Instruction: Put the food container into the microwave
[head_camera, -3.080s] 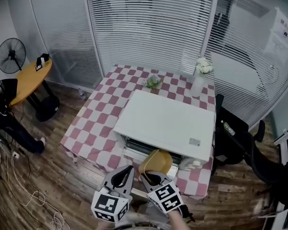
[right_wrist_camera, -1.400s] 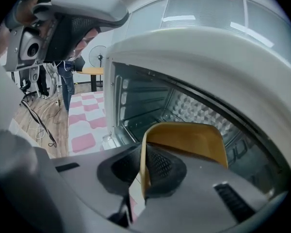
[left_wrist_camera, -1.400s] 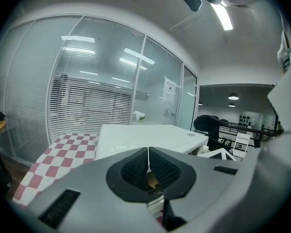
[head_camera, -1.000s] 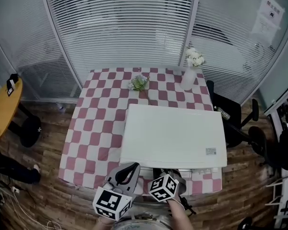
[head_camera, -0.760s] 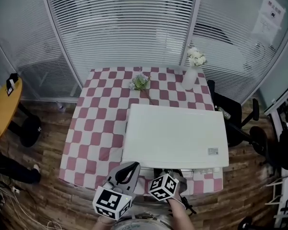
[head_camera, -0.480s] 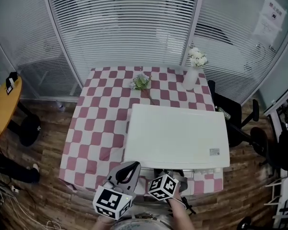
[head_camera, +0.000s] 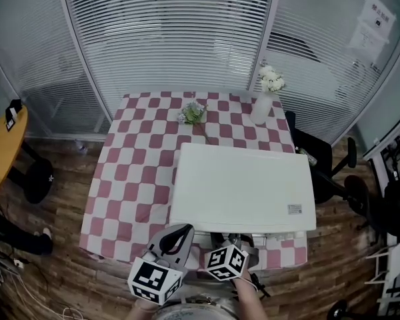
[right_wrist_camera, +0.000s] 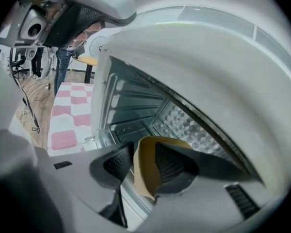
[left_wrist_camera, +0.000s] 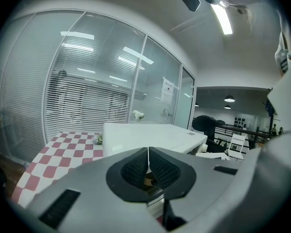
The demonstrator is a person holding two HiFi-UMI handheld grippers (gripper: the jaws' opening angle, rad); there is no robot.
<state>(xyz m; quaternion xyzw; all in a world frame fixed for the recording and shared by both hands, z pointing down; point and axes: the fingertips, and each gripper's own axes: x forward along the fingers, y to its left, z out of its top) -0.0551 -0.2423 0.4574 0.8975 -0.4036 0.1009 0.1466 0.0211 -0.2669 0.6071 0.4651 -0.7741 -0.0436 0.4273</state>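
While the left claw [left_wrist_camera: 148, 166] hangs at the near edge of the checked bench [head_camera: 137, 172] with its jaws pressed together on nothing, the right claw [right_wrist_camera: 138, 165] reaches into the open front of the white microwave [head_camera: 243, 189]. Its jaws have just been opening and stand wide apart. The rim of the tan food container [right_wrist_camera: 146, 154] stands loose between them, at the mouth of the metal-walled cavity.
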